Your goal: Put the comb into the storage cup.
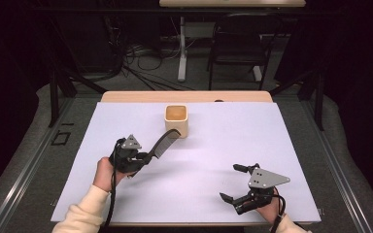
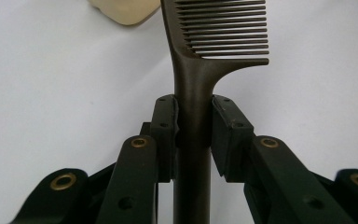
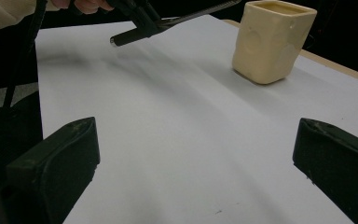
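From the high view, I am seeing my left gripper (image 1: 143, 158) clamping the handle of a dark comb (image 1: 162, 143), whose long axis is running toward two o'clock, the toothed end lying just beside the cream cup (image 1: 177, 120) on the white sheet (image 1: 213, 160). My right gripper (image 1: 234, 182) is sitting at five o'clock, jaws standing wide with nothing between them.

In the left gripper view, the comb (image 2: 193, 88) is pointing to twelve o'clock, teeth facing three o'clock, both pads pressing its handle.

In the right gripper view, the cup (image 3: 270, 39) is standing at one o'clock, the comb (image 3: 186, 16) slanting above the sheet.
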A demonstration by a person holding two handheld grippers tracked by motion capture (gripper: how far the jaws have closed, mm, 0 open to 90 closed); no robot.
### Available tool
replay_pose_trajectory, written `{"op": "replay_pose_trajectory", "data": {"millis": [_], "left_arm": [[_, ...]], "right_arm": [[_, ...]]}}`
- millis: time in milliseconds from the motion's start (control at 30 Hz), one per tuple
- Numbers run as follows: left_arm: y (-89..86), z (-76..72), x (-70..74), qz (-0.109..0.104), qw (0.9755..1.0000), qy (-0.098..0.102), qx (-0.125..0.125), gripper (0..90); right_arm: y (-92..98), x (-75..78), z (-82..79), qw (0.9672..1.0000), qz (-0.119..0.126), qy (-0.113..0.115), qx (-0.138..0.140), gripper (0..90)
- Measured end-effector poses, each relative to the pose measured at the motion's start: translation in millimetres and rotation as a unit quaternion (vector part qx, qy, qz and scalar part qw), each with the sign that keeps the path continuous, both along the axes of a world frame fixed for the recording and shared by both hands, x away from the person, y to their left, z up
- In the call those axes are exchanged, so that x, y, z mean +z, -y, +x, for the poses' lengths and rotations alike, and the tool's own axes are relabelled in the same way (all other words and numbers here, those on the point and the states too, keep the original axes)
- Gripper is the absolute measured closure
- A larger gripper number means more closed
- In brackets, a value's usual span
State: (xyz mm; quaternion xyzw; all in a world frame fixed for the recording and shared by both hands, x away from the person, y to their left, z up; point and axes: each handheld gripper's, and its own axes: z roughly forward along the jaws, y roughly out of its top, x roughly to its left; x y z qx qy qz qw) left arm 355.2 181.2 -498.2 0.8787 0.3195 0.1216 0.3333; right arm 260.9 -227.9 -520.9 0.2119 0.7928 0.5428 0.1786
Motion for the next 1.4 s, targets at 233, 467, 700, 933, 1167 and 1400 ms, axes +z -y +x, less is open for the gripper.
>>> {"op": "replay_pose_trajectory", "data": {"millis": [233, 467, 700, 933, 1167, 1400], "left_arm": [[-2.6, 1.5, -0.1, -0.001, 1.0, 0.004, 0.007, 72.0], [-6.0, 3.0, -0.5, -0.007, 0.9998, 0.008, 0.018, 72.0], [-8.9, 3.9, -0.3, -0.009, 0.9995, 0.014, 0.027, 72.0], [-12.8, 5.6, -0.5, -0.014, 0.9991, 0.017, 0.036, 72.0], [-15.7, 6.7, -0.1, -0.017, 0.9986, 0.024, 0.044, 72.0], [-18.3, 7.9, -0.4, -0.017, 0.9982, 0.029, 0.051, 72.0]], "right_arm": [[-0.1, 0.0, 0.0, 1.0, 0.0, 0.0, 0.0, 0.0], [-0.1, 0.0, 0.0, 1.0, -0.001, 0.0, 0.0, 0.0], [-0.3, -0.1, -0.1, 1.0, 0.0, 0.001, 0.001, 0.0], [-0.1, -0.1, 0.0, 1.0, -0.001, 0.001, 0.0, 0.0], [-0.4, -0.4, 0.2, 1.0, -0.001, 0.001, 0.001, 0.0], [-0.4, -0.3, 0.3, 1.0, -0.002, 0.0, 0.002, 0.0]]}}
